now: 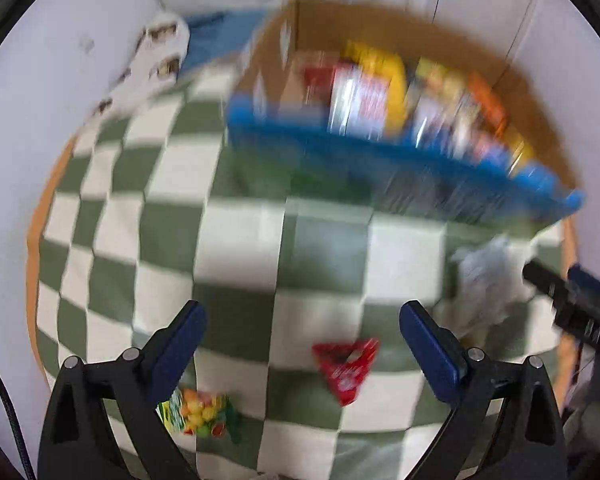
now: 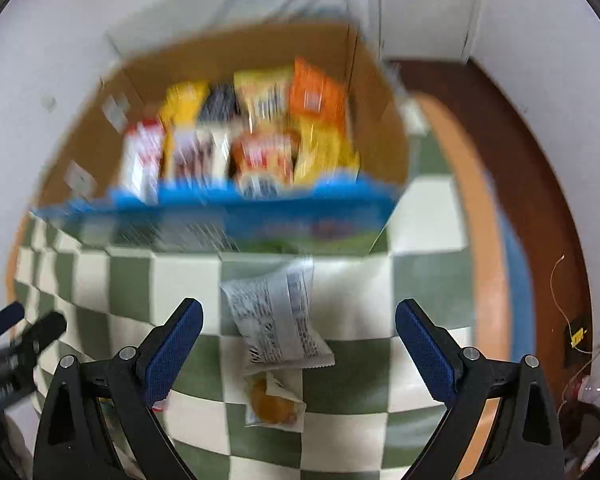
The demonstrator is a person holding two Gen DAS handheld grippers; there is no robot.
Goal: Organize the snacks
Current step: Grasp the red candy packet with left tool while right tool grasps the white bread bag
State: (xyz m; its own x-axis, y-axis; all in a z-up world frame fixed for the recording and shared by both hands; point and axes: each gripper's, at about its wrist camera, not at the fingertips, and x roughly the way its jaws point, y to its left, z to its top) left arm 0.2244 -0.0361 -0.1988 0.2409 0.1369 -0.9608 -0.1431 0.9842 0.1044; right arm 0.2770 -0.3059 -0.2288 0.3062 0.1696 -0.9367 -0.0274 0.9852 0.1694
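Observation:
A cardboard box with a blue front wall holds several snack packs standing in rows; it also shows in the right wrist view. My left gripper is open and empty above the checked cloth, with a red triangular snack pack between its fingers and a colourful candy bag by the left finger. My right gripper is open and empty over a white printed packet and a small packet with a yellow cake. Both views are blurred.
A green and white checked cloth covers a round orange-edged table. The white packet and the right gripper's tip show at the right of the left wrist view. A white wall stands behind the box; brown floor lies right.

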